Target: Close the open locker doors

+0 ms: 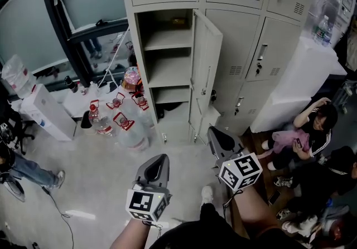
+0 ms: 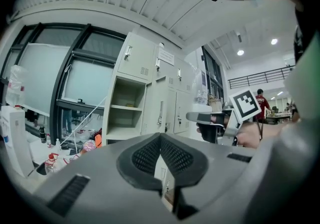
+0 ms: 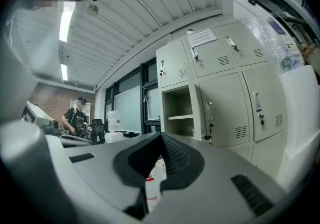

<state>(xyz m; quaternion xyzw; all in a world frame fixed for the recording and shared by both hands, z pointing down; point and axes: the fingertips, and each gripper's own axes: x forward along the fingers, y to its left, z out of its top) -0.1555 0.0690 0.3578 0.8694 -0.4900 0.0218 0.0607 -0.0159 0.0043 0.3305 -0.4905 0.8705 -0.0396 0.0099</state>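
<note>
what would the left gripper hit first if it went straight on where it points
Probably the open locker door, straight beyond the left gripper's shut jaws; nothing seems to stand between them, though depth is unclear.

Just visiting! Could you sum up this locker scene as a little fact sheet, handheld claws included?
Open door: tall locker door, swung outward, shelves exposed
Doors to its right: closed
Left gripper: shut, empty
Right gripper: shut, empty
Floor, left: water bottles
Floor, right: seated person
</note>
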